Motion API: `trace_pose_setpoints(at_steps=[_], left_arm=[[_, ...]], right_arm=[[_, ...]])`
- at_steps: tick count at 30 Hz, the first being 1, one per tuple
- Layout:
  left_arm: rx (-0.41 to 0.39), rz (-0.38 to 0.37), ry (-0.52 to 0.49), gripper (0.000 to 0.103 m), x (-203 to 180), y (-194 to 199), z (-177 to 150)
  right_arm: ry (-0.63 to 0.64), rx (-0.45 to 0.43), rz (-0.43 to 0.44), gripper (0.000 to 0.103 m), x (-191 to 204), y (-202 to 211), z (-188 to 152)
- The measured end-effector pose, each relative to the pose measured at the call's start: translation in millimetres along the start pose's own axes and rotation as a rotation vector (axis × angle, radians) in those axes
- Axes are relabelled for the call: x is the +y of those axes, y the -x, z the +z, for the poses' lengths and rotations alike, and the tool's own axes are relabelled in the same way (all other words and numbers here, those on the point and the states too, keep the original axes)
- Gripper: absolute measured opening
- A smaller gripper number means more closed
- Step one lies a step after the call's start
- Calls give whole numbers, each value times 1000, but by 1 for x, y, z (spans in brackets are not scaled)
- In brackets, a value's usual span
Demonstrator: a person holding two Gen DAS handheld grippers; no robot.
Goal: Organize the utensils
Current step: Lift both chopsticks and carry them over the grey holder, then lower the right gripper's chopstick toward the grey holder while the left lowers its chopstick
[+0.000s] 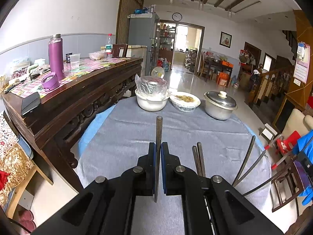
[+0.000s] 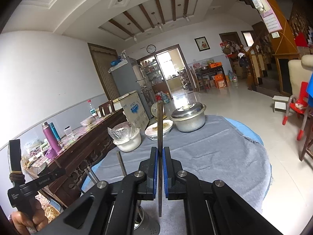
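My left gripper (image 1: 158, 146) is shut on a dark chopstick (image 1: 158, 135) that stands upright between its blue pads. Several more dark chopsticks (image 1: 199, 160) stand to its right, leaning, their lower ends hidden behind the gripper body. My right gripper (image 2: 160, 150) is shut on another dark chopstick (image 2: 160, 125), also upright. Below it a metal perforated holder (image 2: 148, 229) shows partly, with two chopsticks (image 2: 121, 164) sticking up at its left. The left gripper's handle (image 2: 21, 188) and the hand holding it show at the far left of the right wrist view.
A round table with a grey cloth (image 1: 195, 133) carries a white bowl with a bagged pot (image 1: 151, 96), a covered plate of food (image 1: 184, 99) and a lidded metal pot (image 1: 220, 103) at its far edge. A dark wooden sideboard (image 1: 78, 90) stands to the left. Chairs (image 1: 289, 172) stand at the right.
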State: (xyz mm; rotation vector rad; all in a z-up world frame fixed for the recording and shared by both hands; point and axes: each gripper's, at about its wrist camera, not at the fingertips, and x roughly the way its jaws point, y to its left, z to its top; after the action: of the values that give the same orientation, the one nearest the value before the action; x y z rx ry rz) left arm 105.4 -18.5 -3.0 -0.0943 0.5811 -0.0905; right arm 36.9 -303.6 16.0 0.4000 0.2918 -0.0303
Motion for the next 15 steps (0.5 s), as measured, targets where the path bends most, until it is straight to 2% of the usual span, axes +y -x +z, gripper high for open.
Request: trace_pose_setpoints(at_steps=[15], left_arm=[[-32, 1, -6, 5, -4, 19, -2]], right_arm=[[78, -47, -5, 6, 17, 9, -5]])
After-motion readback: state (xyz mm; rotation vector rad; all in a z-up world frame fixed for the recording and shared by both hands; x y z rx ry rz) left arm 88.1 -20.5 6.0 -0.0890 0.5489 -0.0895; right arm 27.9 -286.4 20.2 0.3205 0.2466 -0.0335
